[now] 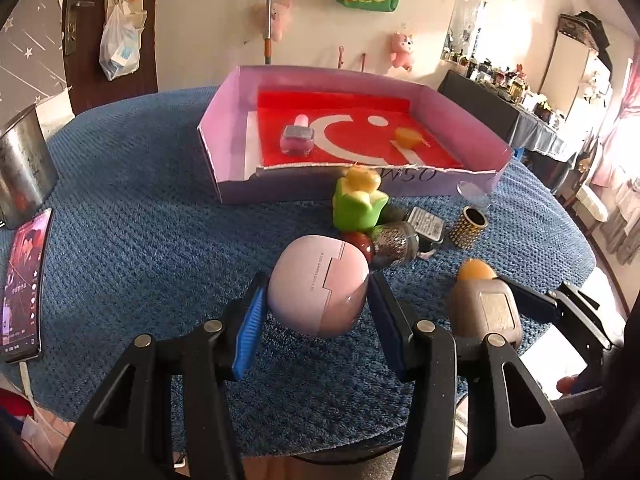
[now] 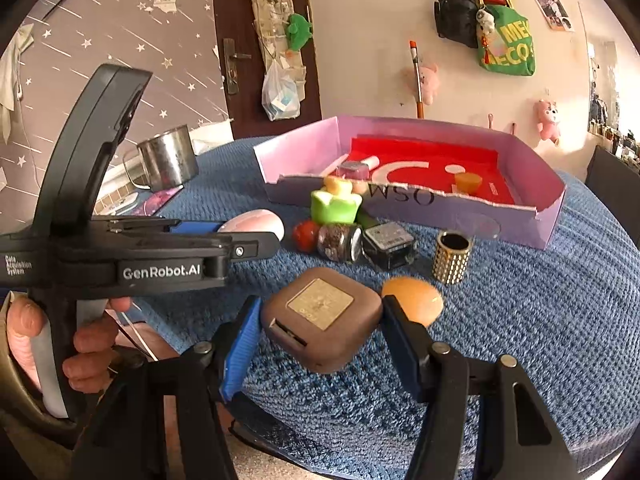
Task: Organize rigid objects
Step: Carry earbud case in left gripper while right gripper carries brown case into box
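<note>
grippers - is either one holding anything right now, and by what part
Both. The left gripper clamps the pink egg-shaped case across its two sides. The right gripper clamps the brown square case by its two opposite side edges.

A cluster of a green toy (image 1: pixel 359 204), jars (image 1: pixel 394 245) and a gold cup (image 1: pixel 471 227) is crowding the path to the box (image 1: pixel 224 120), sitting just before its torn front wall. Open blue cloth (image 1: pixel 140 216) is stretching wide on the left, toward the phone (image 1: pixel 24 284) and steel mug (image 1: pixel 22 168).
</note>
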Demonstrator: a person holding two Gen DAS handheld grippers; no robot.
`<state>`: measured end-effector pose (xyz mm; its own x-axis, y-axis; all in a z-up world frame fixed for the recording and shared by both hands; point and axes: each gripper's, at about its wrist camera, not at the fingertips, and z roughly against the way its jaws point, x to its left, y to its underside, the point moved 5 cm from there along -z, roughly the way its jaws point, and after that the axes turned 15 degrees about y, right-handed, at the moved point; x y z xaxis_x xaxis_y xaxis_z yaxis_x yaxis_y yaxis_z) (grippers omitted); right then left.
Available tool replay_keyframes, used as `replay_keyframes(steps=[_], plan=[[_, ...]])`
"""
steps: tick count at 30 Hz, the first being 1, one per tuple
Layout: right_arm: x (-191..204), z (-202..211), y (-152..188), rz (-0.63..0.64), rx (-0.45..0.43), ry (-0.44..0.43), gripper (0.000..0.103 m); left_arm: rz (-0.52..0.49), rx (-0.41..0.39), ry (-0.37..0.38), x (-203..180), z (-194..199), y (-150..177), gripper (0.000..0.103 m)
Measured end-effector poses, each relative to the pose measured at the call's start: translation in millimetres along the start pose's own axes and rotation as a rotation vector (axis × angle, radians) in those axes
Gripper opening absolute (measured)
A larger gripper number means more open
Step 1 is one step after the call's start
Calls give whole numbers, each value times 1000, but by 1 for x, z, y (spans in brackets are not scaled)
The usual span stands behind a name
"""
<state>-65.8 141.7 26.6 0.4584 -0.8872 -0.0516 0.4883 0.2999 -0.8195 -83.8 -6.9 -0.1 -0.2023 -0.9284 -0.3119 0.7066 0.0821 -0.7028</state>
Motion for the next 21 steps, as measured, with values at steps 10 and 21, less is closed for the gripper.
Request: replay_keyframes(steps=[10, 21], plan=[[-13, 6, -21, -21, -39, 21, 63, -23, -29, 16, -10, 7, -11, 48], [-27, 6, -41, -26, -77, 40, 63, -52, -55, 21, -17, 9, -25, 48]])
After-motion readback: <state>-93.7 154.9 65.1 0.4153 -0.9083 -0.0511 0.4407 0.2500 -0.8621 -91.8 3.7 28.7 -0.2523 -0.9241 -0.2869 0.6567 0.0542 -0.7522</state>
